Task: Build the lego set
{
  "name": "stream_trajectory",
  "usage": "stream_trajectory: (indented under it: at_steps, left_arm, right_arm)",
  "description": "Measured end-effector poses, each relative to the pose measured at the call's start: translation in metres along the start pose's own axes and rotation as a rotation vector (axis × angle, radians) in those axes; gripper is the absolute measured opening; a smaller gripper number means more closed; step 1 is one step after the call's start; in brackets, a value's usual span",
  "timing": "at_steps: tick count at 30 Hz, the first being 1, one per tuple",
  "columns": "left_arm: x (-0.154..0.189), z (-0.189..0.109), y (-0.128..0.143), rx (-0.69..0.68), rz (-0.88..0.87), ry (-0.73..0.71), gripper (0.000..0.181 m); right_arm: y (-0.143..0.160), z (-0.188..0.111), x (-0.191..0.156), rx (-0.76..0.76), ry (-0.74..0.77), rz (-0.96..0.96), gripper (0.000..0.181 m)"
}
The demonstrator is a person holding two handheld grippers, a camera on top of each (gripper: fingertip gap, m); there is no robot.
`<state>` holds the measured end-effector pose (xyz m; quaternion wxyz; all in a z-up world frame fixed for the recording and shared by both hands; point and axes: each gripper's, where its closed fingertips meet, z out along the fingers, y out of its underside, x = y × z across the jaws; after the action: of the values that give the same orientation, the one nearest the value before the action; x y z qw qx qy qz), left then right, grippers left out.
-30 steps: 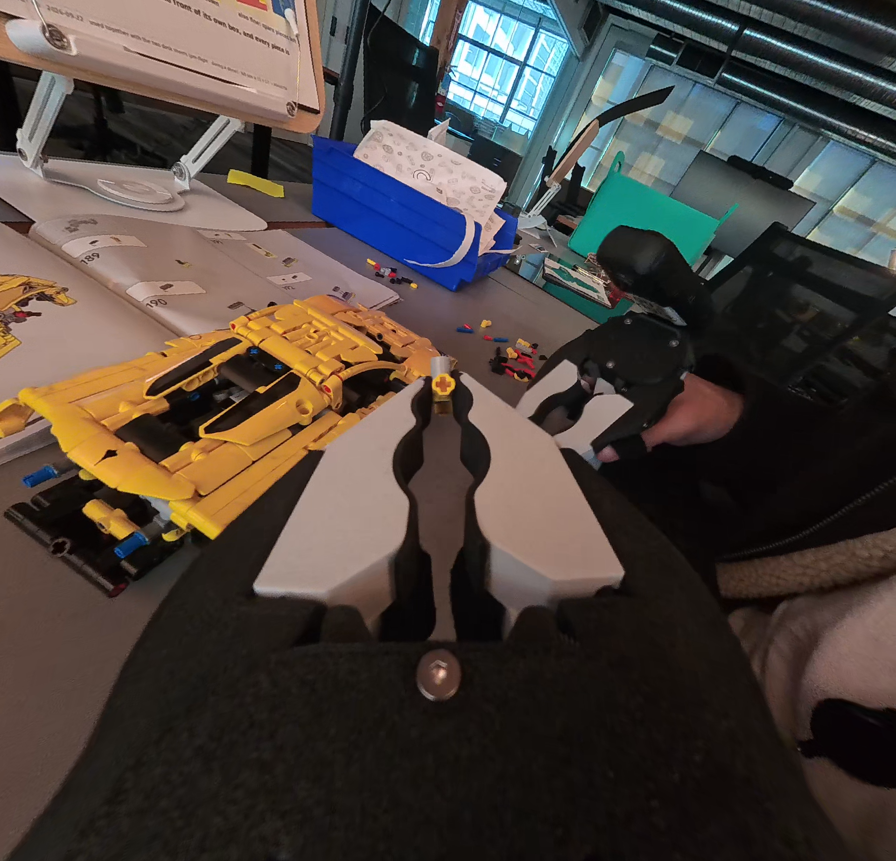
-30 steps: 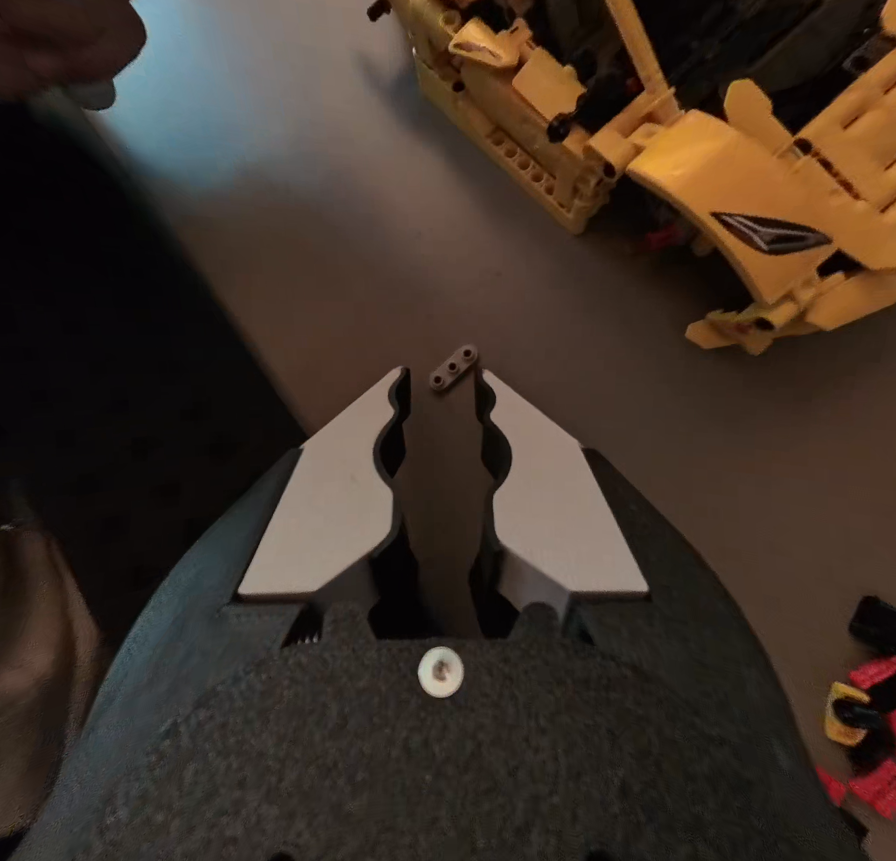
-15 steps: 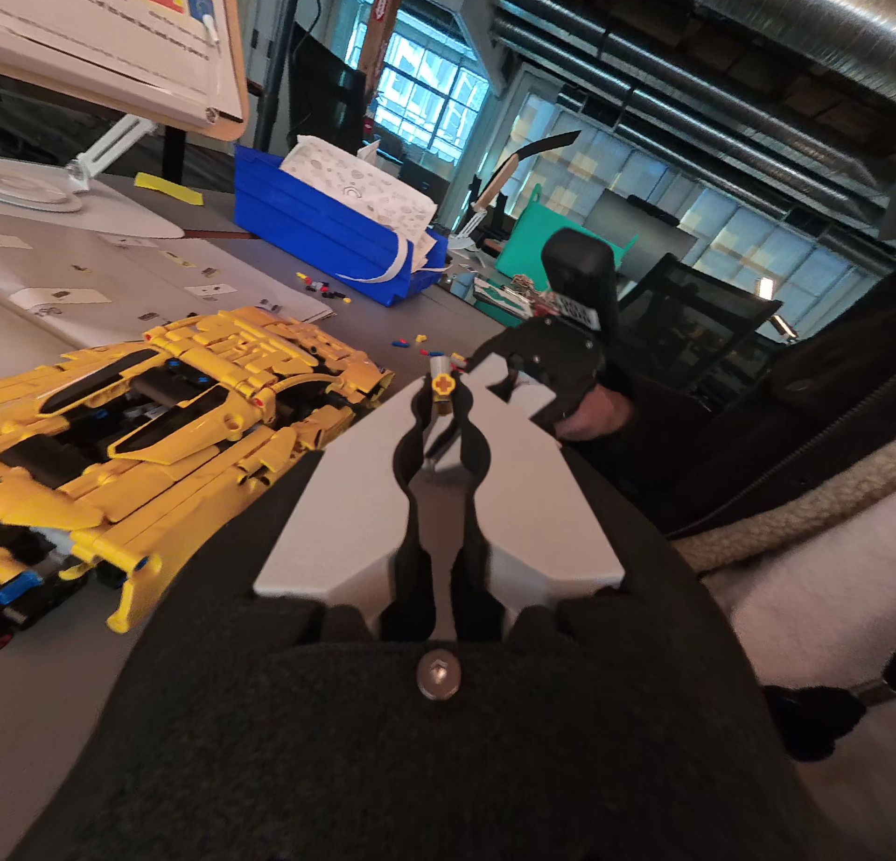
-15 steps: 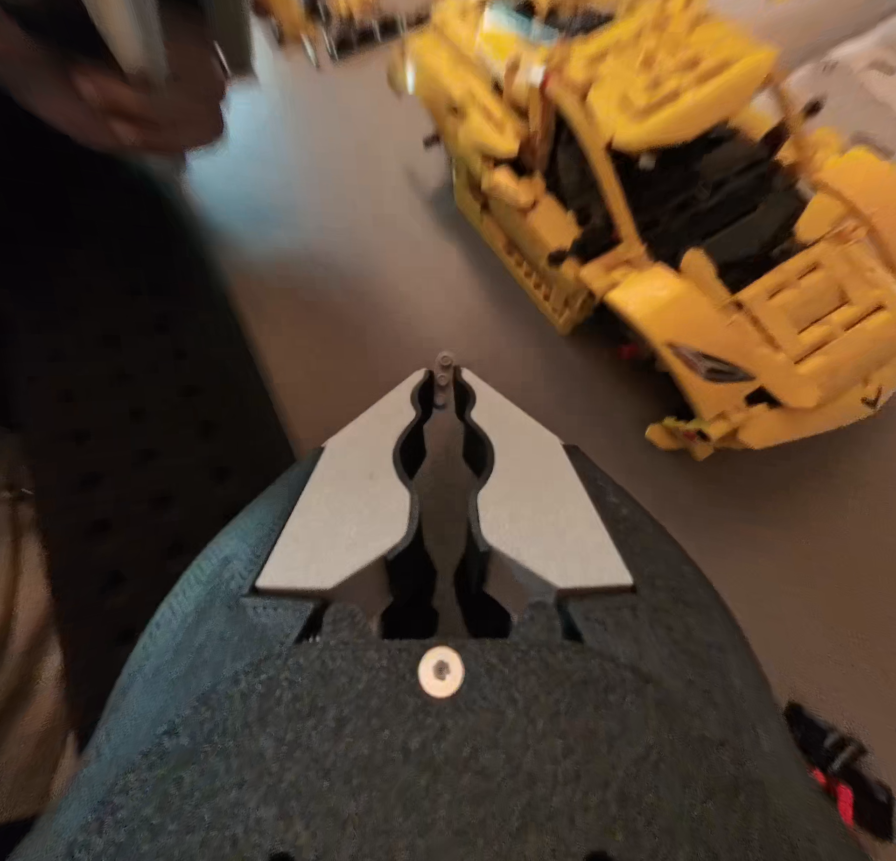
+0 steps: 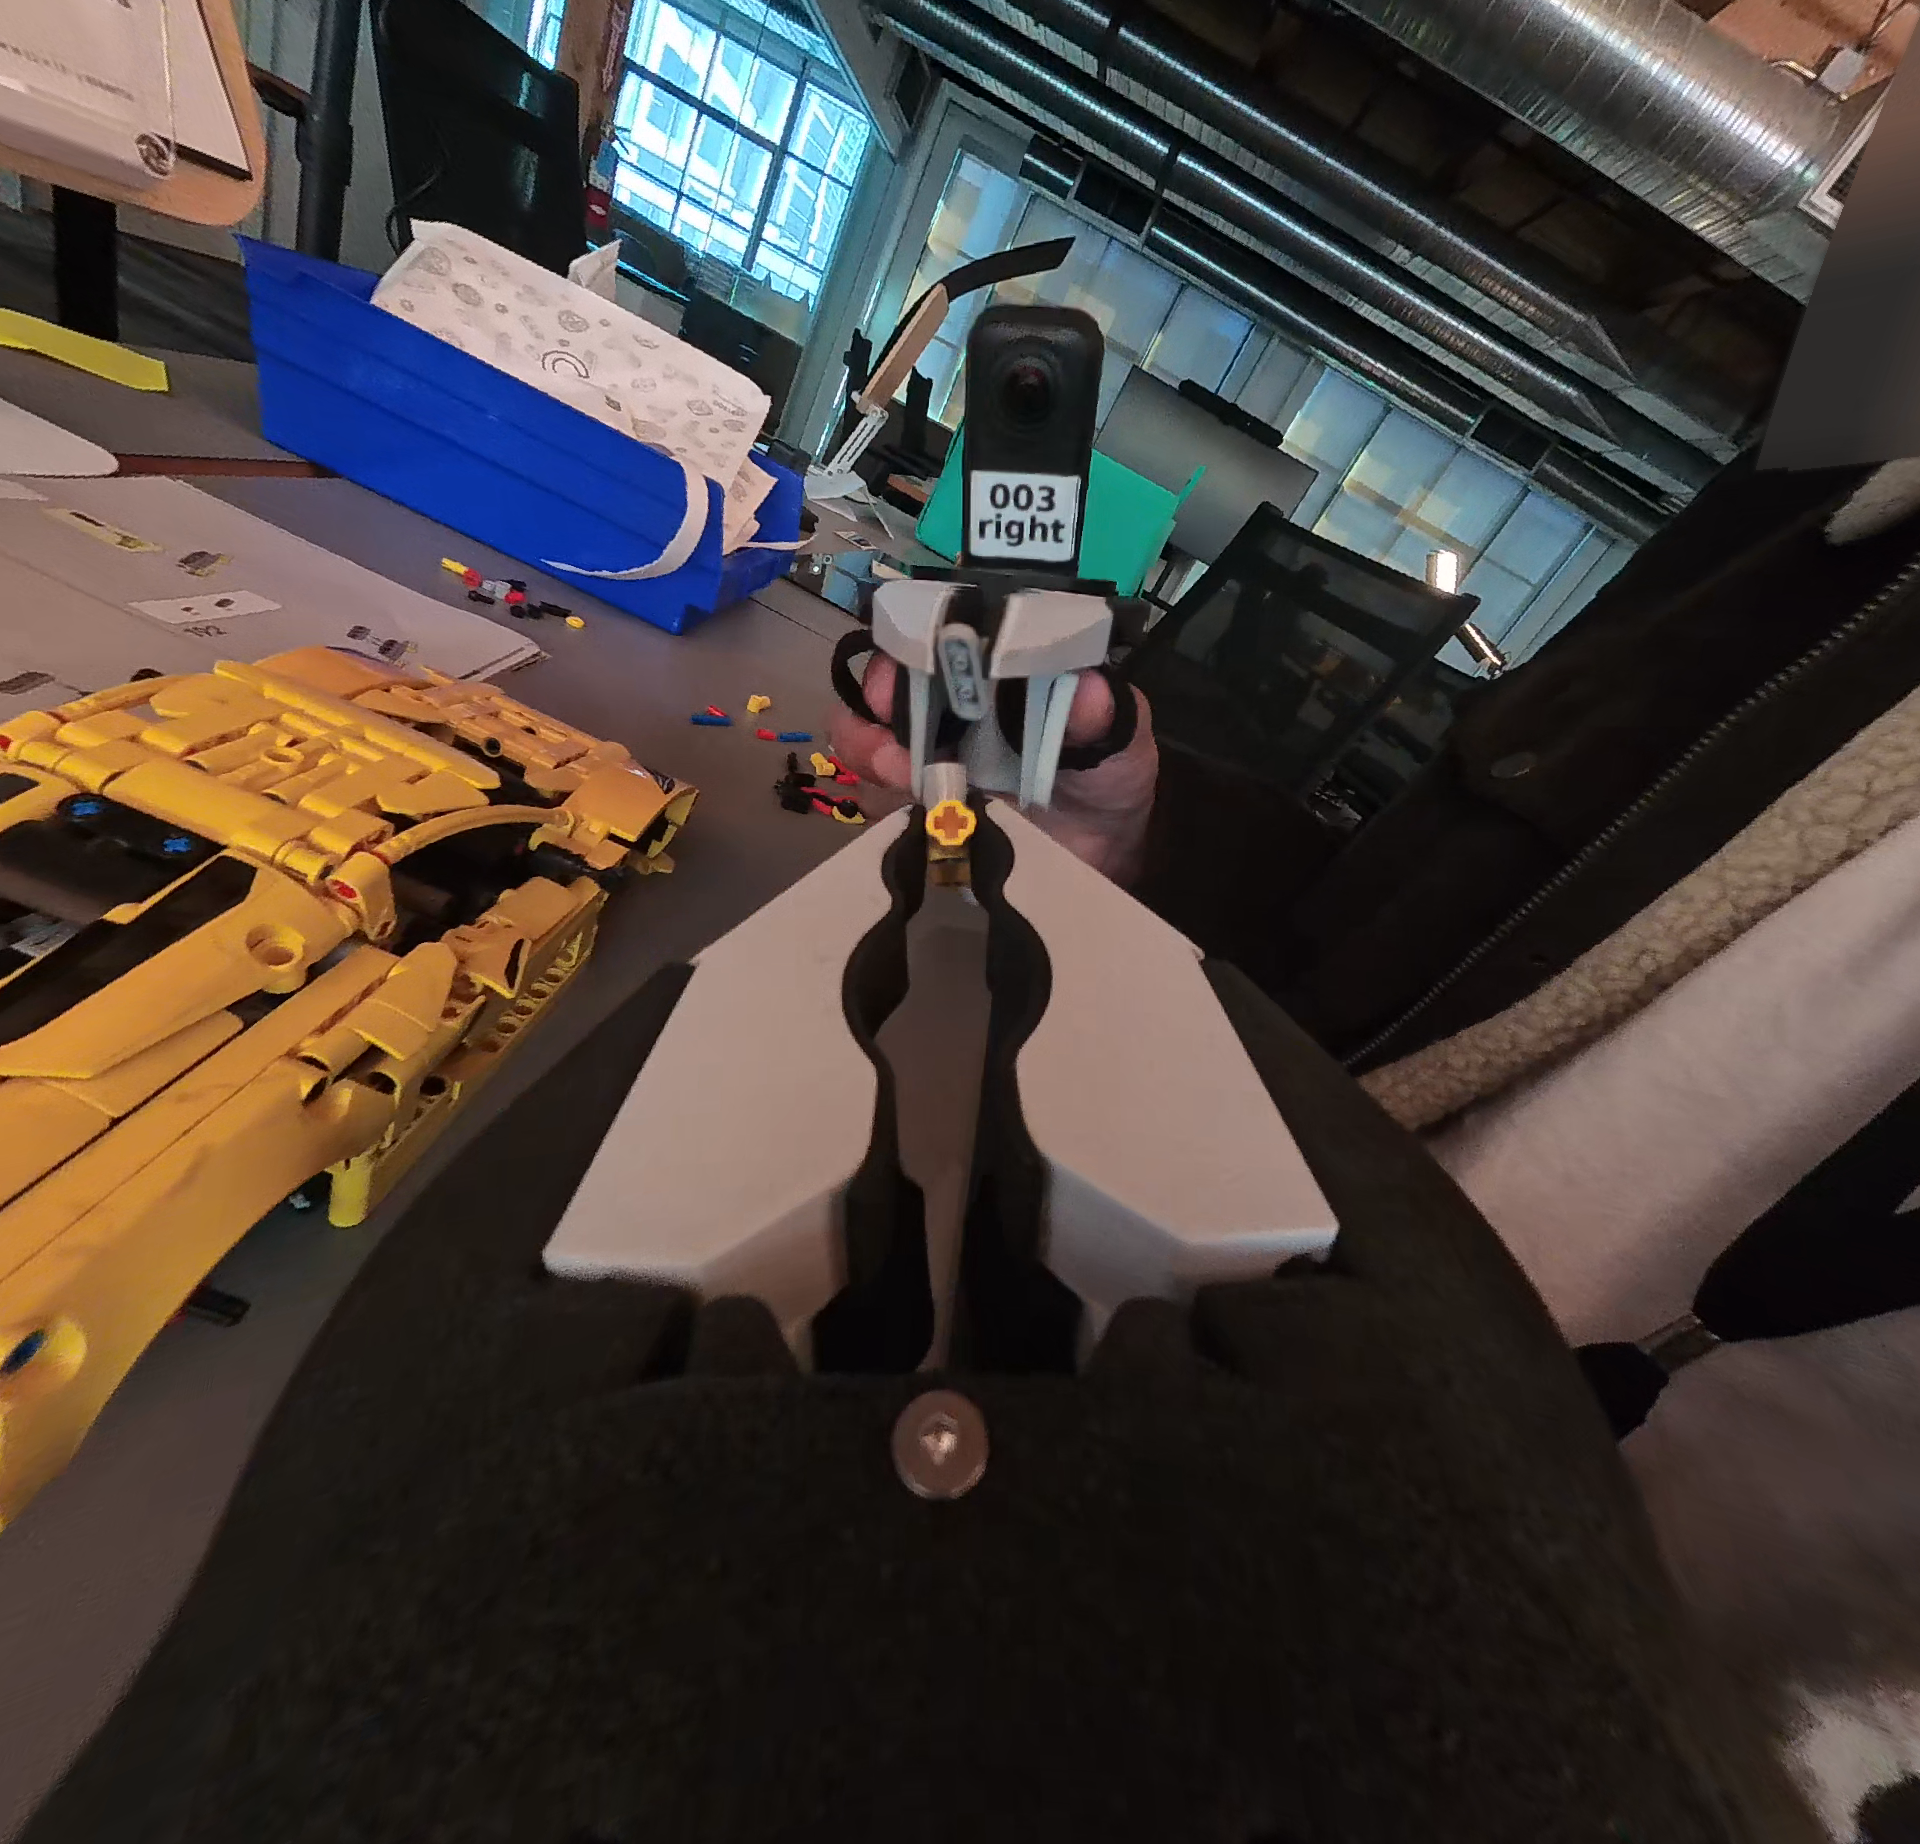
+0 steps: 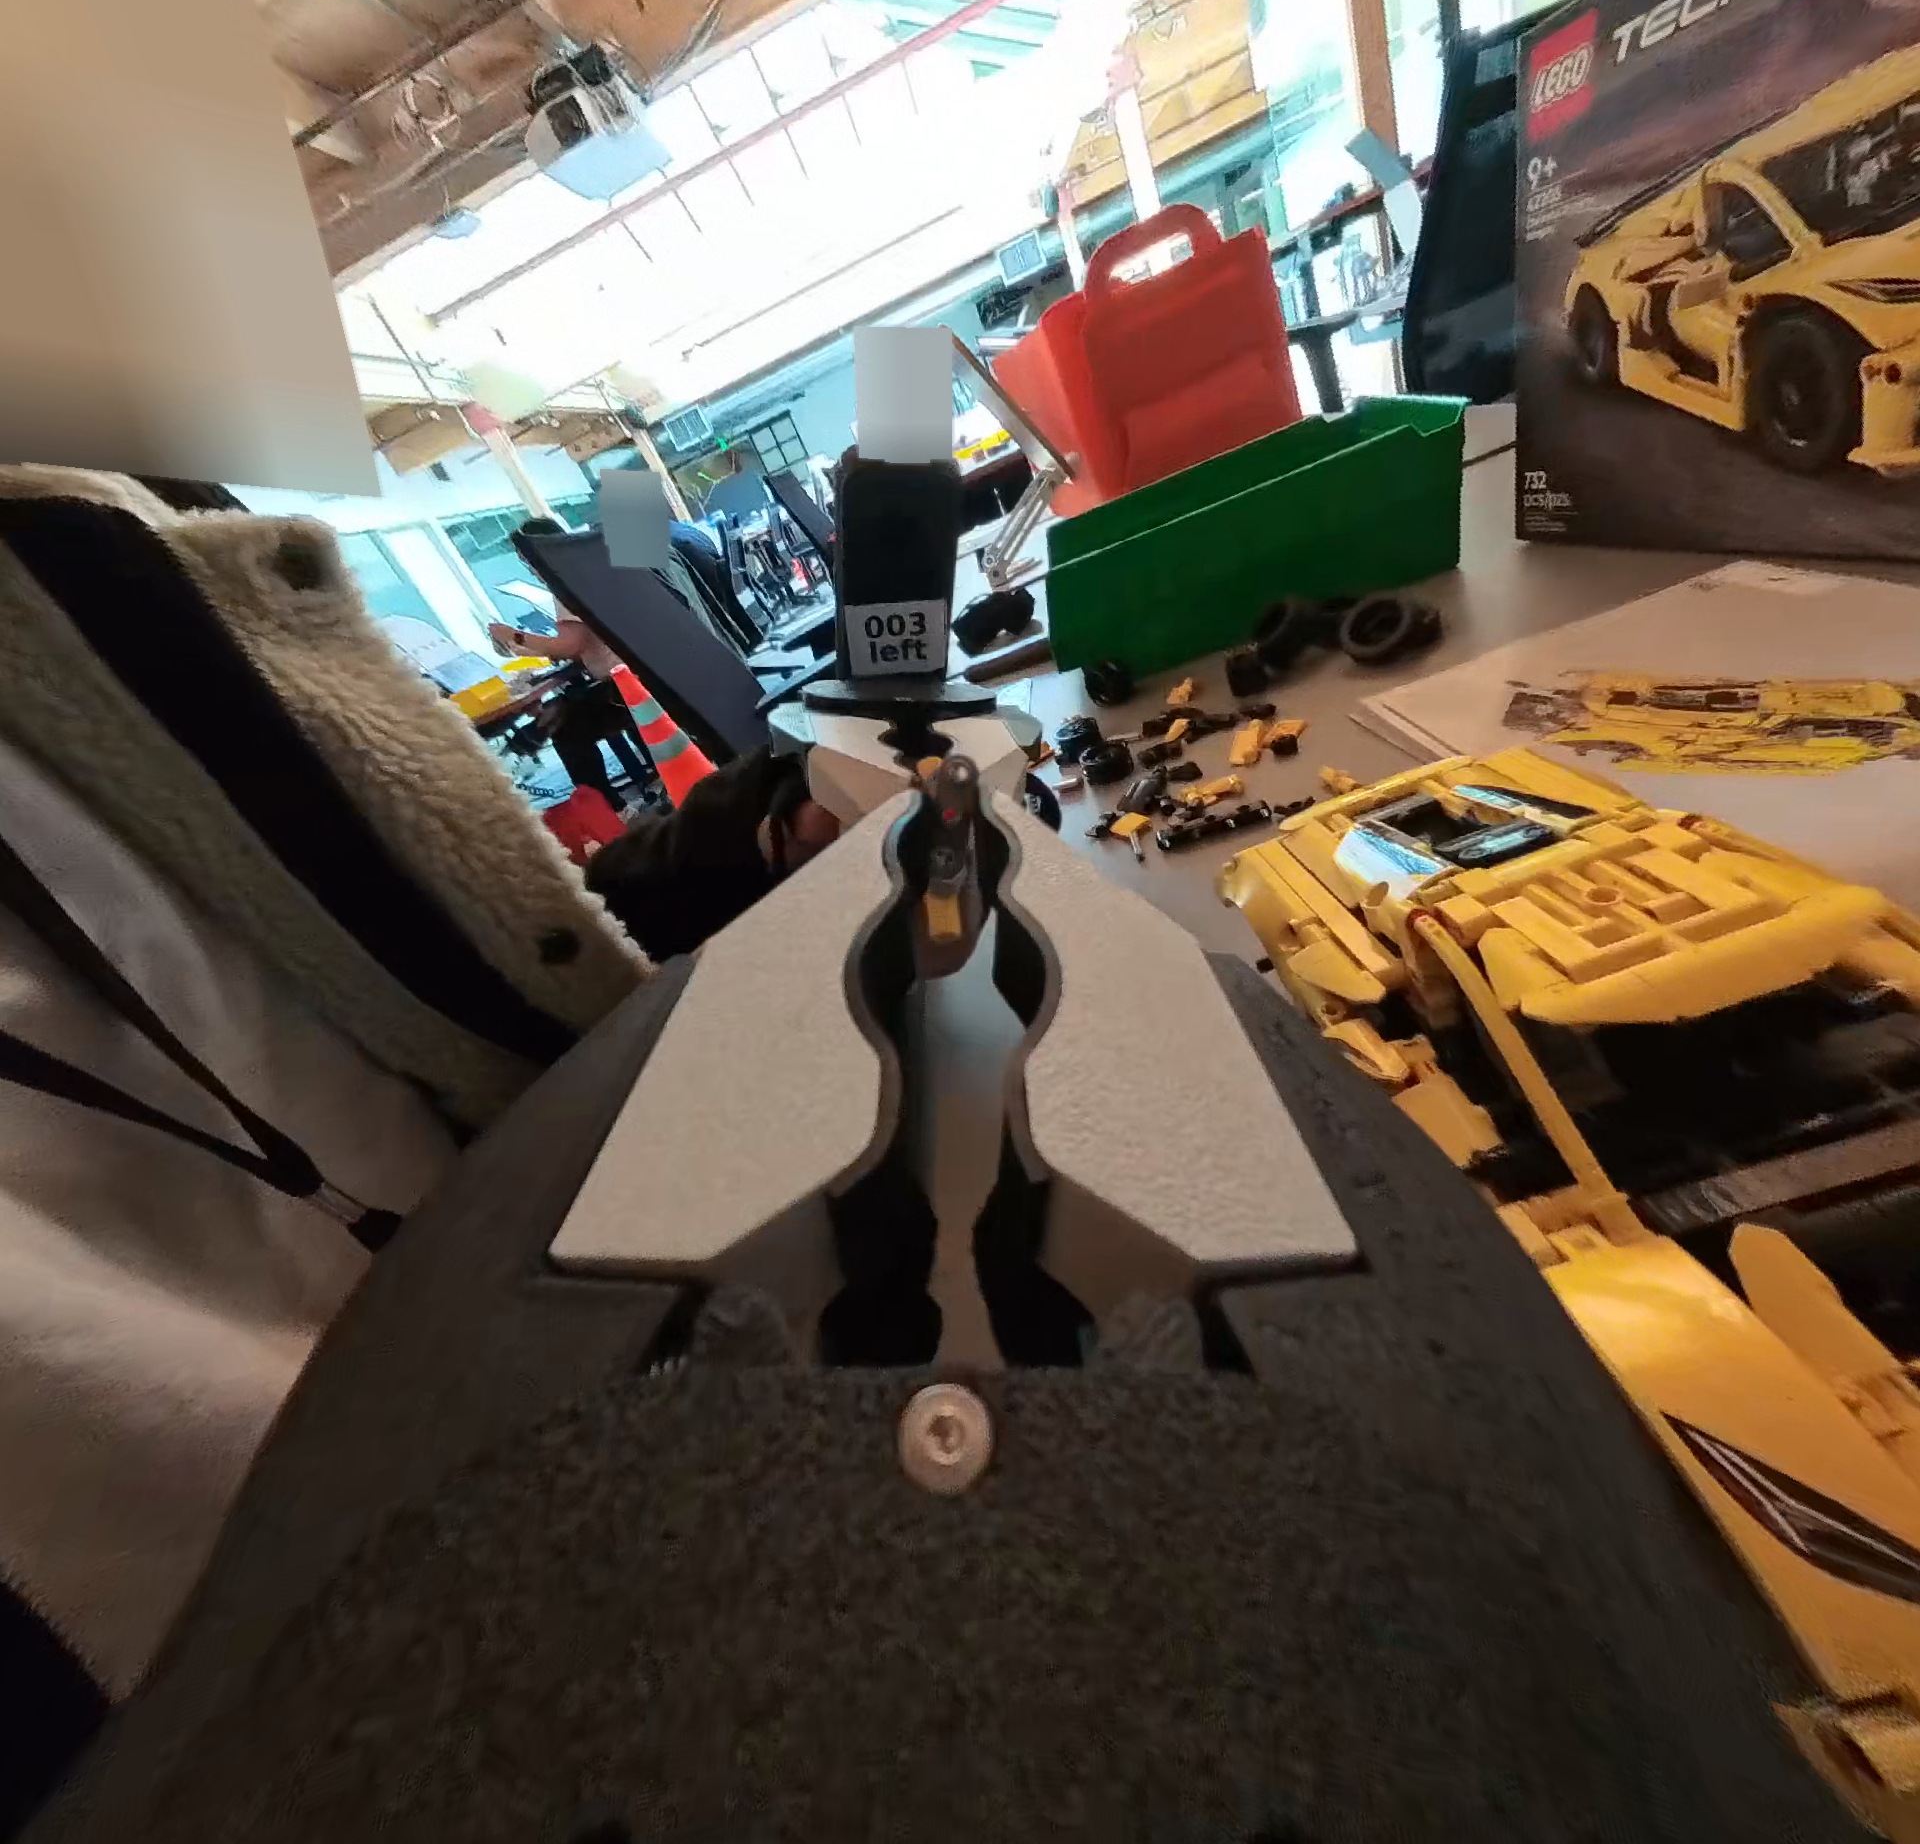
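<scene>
Lego car (image 5: 270, 890), a yellow Technic model largely built, lies on the grey desk (image 5: 748, 672) at about nine o'clock from the left gripper (image 5: 951, 844) and at about three o'clock from the right gripper (image 6: 951, 807). Both grippers are raised above the desk and face each other tip to tip. Left fingers (image 5: 790, 1046) are nearly closed, pinching a small yellow cross-hole connector (image 5: 951, 826) with a grey piece on its far end. Right fingers (image 6: 769, 1025) are likewise nearly closed on a small grey three-hole beam (image 6: 953, 807), seen in the left wrist view at (image 5: 961, 667). These pieces look light, rigid and smooth, so they could twist or pop out of a tip grip; holding each across its flat sides, near its middle, leaving the mating end free, seems safest. The car itself looks heavier and prone to shedding panels, best steadied by its solid chassis edge. A blue bin (image 5: 488, 464) at eleven o'clock in the left view holds patterned white paper bags (image 5: 582, 360). A green bin (image 6: 1257, 537) at one o'clock in the right view hides its contents; black tyres (image 6: 1351, 631) and loose parts (image 6: 1195, 745) lie before it.
</scene>
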<state>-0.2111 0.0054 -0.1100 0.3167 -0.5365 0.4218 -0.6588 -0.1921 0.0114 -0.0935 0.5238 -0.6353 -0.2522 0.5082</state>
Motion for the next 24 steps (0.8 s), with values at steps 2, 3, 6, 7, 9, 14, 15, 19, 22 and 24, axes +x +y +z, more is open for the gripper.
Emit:
stream_trajectory:
  at_steps: [2, 3, 6, 7, 9, 14, 15, 19, 22, 24]
  left_arm:
    - [0.0, 0.0, -0.001, 0.004, 0.0, 0.002, 0.007]
    - [0.0, 0.0, 0.0, 0.002, 0.004, -0.003, 0.007]
    - [-0.003, 0.001, 0.003, -0.012, -0.003, -0.012, 0.007]
    - [-0.005, 0.0, 0.004, -0.017, -0.019, -0.016, 0.007]
    - [-0.008, 0.0, 0.006, -0.023, -0.062, -0.009, 0.007]
    - [-0.003, 0.002, 0.011, -0.053, -0.062, 0.014, 0.007]
    - [-0.003, 0.003, 0.011, -0.056, -0.057, 0.015, 0.007]
    - [0.001, 0.005, 0.018, -0.092, -0.06, 0.041, 0.007]
    - [0.002, 0.007, 0.024, -0.123, -0.091, 0.058, 0.007]
    - [0.002, 0.006, 0.025, -0.125, -0.12, 0.068, 0.007]
  right_arm:
    - [0.003, 0.002, 0.0, -0.016, -0.007, 0.02, 0.006]
    - [0.006, 0.003, 0.001, -0.032, -0.001, 0.027, 0.006]
    - [0.018, 0.008, 0.001, -0.103, 0.005, 0.043, 0.006]
    - [0.02, 0.01, 0.001, -0.115, 0.005, 0.048, 0.006]
    - [0.022, 0.014, 0.001, -0.123, 0.004, 0.054, 0.006]
    - [0.027, 0.019, 0.005, -0.164, 0.024, 0.035, 0.006]
    - [0.027, 0.02, 0.004, -0.164, 0.02, 0.039, 0.006]
    - [0.031, 0.019, 0.003, -0.186, 0.002, 0.05, 0.006]
    - [0.035, 0.019, -0.002, -0.222, -0.051, 0.078, 0.006]
    - [0.037, 0.018, -0.003, -0.237, -0.072, 0.095, 0.006]
